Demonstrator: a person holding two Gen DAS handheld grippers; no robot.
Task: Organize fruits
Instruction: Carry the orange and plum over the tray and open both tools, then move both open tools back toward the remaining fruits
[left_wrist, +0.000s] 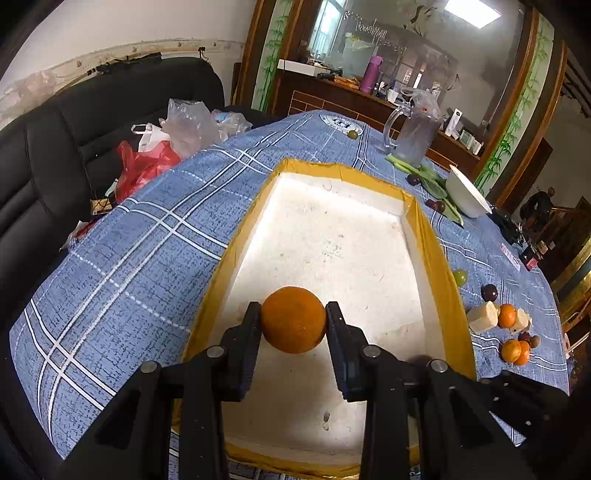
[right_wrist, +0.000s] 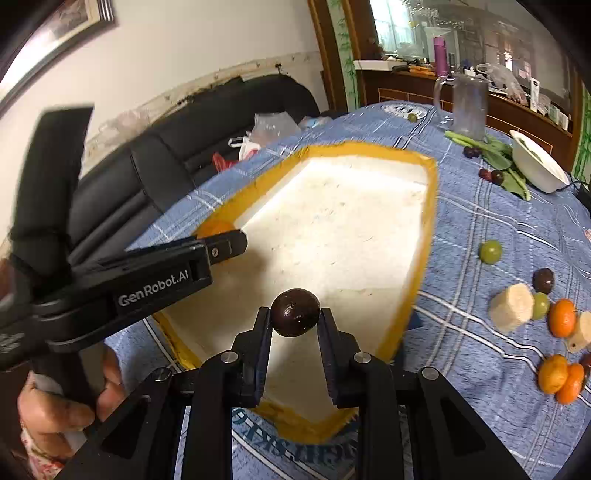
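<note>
Mandarin (left_wrist: 293, 319) sitting pinched in my left gripper (left_wrist: 293, 321); right gripper (right_wrist: 295, 314) pinching a dark plum (right_wrist: 295, 312); only its view is showing "GenRobot.AI".

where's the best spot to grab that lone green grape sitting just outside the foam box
Take the green grape across its middle, coming straight down from above. It is small and round, lying loose on the tablecloth, so a side approach would likely roll it. It sits clear of the dark plum and close to the foam box, so set the fingers parallel to that wall.
</note>
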